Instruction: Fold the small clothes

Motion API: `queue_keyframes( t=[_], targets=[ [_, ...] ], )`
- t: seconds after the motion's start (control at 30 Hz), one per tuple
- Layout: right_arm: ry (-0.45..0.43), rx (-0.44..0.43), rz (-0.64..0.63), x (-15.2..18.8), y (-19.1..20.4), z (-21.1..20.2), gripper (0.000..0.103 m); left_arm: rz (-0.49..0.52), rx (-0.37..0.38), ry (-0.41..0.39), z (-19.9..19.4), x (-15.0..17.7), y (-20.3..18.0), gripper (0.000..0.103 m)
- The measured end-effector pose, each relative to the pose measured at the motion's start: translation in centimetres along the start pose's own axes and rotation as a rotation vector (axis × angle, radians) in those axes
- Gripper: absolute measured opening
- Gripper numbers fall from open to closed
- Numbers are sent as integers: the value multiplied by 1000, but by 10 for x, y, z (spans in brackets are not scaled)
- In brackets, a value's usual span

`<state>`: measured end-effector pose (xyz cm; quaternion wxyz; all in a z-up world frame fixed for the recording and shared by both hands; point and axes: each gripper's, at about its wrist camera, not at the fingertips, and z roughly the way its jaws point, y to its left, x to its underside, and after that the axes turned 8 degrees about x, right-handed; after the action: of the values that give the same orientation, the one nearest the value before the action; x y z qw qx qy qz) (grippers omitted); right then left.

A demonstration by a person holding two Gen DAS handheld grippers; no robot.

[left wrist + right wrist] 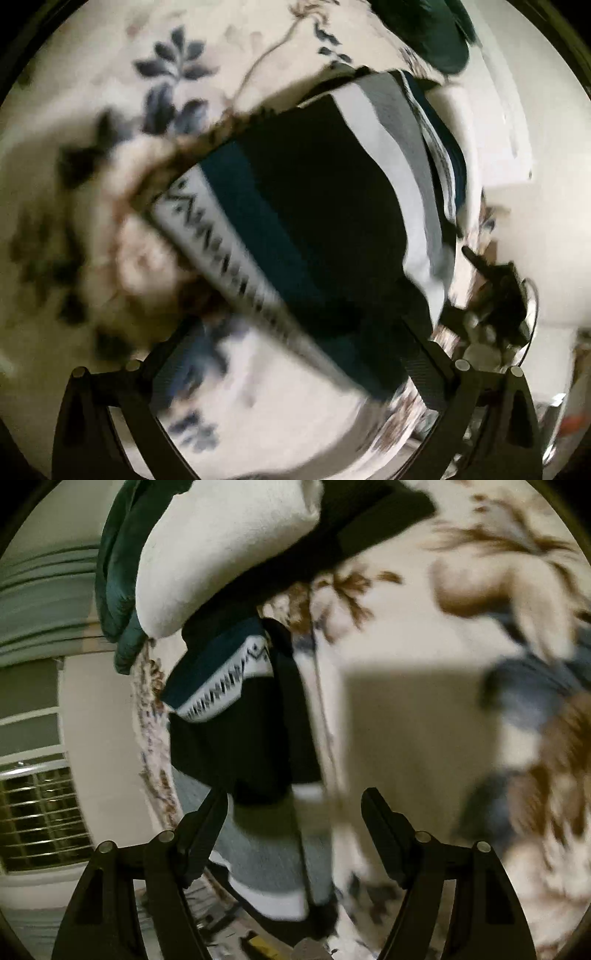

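**Both grippers open over striped garment on floral bedcover**

Right gripper (pixel 295 834) stood with jaws well apart, nothing pinched; the garment's grey-and-white end lay on the cover between and beyond the fingers, pads clear of it. Left gripper (pixel 295 365) also spread wide, its fingers straddling the garment's near edge, the patterned white band running between them; no pad seen pressing on cloth, though heavy blur left contact uncertain.

Garment (pixel 314 206): small, dark navy with teal, white and grey bands, lying flat on the floral bedcover (pixel 110 55), close to the bed's edge.

Handling, judged: soft, light knit, limp, not fragile. It would sag and drag if lifted by one point, and might catch the fuzzy cover beneath. Best taken at corners or along a hem, a thin pinch through one layer only.

Views differed. Left wrist view showed the garment's full spread, the band order, and the other gripper's dark body at the far right. Right wrist view showed a cream folded blanket (pixel 221 554) and a teal cloth (pixel 118 590) piled just beyond the garment, plus a window (pixel 37 812) off to the left.
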<state>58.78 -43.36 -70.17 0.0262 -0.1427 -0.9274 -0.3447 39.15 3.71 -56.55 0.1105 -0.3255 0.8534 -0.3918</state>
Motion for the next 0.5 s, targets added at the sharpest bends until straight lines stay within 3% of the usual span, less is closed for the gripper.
queue_keyframes(
  t=[0.2, 0.3, 0.37, 0.4, 0.47, 0.5],
  targets=[
    [72, -38, -24, -25, 14, 40, 78, -22, 21, -79, 26, -21, -8, 103],
    [89, 9, -64, -34, 29, 59, 83, -53, 36, -142, 19, -33, -12, 82],
    [88, 31, -70, -38, 36, 69, 83, -59, 44, -159, 17, -40, -17, 58],
    [79, 34, -66, -39, 38, 70, 83, -49, 48, -163, 16, -44, -21, 54],
    [60, 42, -57, -39, 40, 71, 77, -20, 44, -163, 13, -47, -29, 47],
    [50, 71, -55, -38, 40, 71, 64, -8, 42, -162, 11, -49, -31, 45]
  ],
)
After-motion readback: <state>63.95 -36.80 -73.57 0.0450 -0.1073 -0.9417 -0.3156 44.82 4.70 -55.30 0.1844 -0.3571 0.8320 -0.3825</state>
